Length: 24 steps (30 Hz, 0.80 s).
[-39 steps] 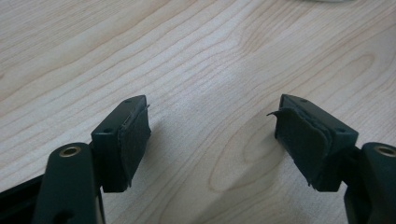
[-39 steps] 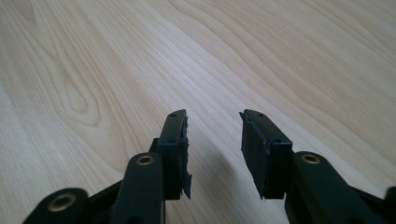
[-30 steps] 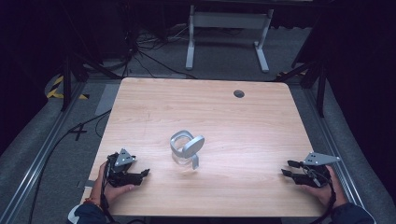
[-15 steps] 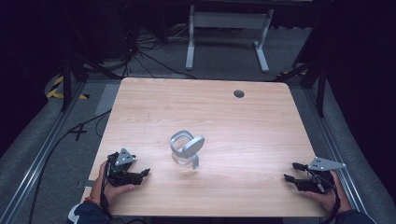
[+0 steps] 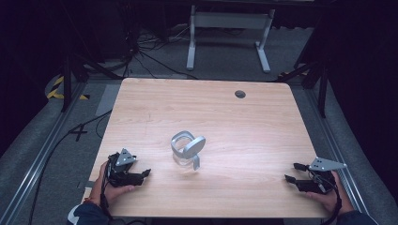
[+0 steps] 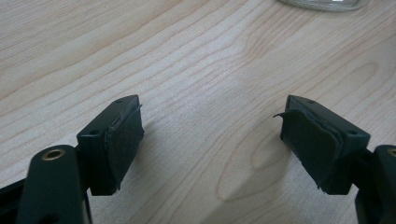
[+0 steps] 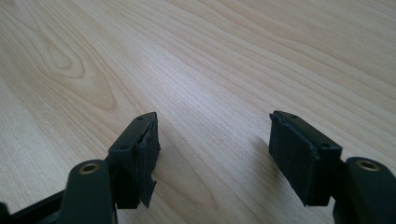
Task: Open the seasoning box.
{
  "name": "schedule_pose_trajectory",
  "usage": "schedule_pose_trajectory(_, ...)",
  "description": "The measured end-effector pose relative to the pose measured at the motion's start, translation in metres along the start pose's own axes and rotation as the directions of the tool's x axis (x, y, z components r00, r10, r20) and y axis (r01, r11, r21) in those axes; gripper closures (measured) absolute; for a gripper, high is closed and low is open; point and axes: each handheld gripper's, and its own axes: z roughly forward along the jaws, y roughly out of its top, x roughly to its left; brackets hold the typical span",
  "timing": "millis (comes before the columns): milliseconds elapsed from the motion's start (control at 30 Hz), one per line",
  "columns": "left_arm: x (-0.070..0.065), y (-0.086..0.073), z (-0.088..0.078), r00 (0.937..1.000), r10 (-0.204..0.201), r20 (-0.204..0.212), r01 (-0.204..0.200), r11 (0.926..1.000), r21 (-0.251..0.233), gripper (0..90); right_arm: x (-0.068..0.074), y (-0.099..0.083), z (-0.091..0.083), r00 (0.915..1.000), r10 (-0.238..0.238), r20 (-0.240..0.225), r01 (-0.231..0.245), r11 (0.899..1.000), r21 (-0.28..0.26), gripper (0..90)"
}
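Note:
A small clear glass jar (image 5: 187, 152) with a silver metal clasp and a round grey lid stands near the middle of the wooden table (image 5: 244, 122). Its glass rim shows at the top edge of the left gripper view as the jar (image 6: 327, 3). My left gripper (image 5: 143, 176) rests low over the table's near-left corner, a hand's width left of the jar, open and empty. Its jaws (image 6: 210, 135) stand wide apart over bare wood. My right gripper (image 5: 291, 172) hovers at the near-right corner, also open (image 7: 212, 144) and empty, far from the jar.
A round dark cable hole (image 5: 240, 94) sits in the table's far right part. Beyond the far edge stands a white metal frame (image 5: 227, 28) on the grey floor, with cables (image 5: 141, 47) lying to the left.
My right gripper has drifted slightly toward the near edge of the table. The left gripper and the jar have stayed put.

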Motion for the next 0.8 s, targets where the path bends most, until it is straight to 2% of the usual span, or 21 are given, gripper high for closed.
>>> schedule_pose_trajectory(533,0.0000,0.0003,0.0001,1.0000,0.003,-0.005,-0.003,1.0000,0.001,21.0,-0.0003,0.0005,0.0006,1.0000,-0.003,-0.004,0.003,1.000,0.002,32.3)
schedule_pose_trajectory(800,0.0018,0.0013,0.0000,0.9997,0.023,-0.013,-0.023,0.9997,0.004,20.7,-0.0002,0.0004,0.0005,1.0000,-0.002,-0.005,0.002,1.000,0.003,32.3)
